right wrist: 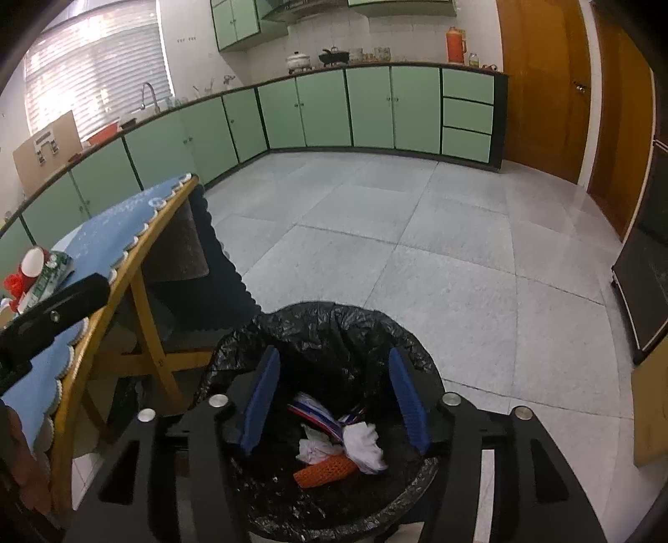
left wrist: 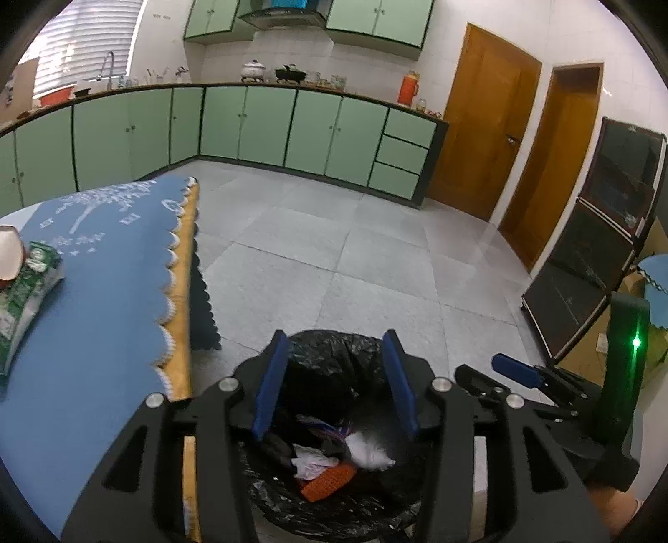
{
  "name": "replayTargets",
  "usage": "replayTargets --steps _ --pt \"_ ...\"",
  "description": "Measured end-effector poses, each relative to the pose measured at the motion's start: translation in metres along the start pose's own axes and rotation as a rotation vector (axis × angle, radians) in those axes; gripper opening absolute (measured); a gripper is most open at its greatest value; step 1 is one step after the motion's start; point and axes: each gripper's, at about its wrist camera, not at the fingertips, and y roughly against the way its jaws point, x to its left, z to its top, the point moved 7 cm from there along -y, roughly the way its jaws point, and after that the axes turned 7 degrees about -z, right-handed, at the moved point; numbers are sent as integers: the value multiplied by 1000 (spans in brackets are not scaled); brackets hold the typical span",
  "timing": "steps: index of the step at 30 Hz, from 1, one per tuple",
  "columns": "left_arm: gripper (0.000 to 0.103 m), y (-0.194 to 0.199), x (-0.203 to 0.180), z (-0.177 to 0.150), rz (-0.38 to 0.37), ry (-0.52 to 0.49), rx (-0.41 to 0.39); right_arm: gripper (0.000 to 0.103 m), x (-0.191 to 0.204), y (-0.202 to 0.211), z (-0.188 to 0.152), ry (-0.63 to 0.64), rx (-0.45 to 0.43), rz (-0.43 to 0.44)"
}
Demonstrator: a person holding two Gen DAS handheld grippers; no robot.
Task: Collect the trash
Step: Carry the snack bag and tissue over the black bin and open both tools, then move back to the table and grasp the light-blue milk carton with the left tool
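Both the left tongs [left wrist: 336, 378] and right tongs [right wrist: 336, 401] hang spread and empty above the black-lined bin [right wrist: 334, 326], just beside the table [left wrist: 183, 342] edge. Crumpled trash [right wrist: 334, 455] lies inside; bare tiled floor [right wrist: 417, 250] stretches wide beyond.

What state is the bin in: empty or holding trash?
Holding trash. Inside the black-lined bin lie crumpled white paper, an orange net sleeve and a striped wrapper; much of the liner wall remains visible above them.

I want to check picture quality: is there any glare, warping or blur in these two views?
Left wrist view: window blinds blown out, counter line bowed by the fisheye, table edge slightly soft. Right wrist view: blinds glaring again, floor sheen near the door.
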Motion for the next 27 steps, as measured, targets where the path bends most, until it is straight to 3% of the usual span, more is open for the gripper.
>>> replayTargets --steps 6,11,17,22,27 --pt "55 42 21 10 71 12 -80 73 14 22 15 26 -86 -3" --pt "62 91 57 13 178 26 -141 90 44 45 28 73 -157 9" --pt "65 160 123 7 373 67 -203 92 105 63 45 93 -208 104" --pt "65 212 190 -10 522 160 -217 92 177 74 55 147 -245 199" --pt "65 237 233 -28 582 240 -197 92 245 77 57 198 -261 266"
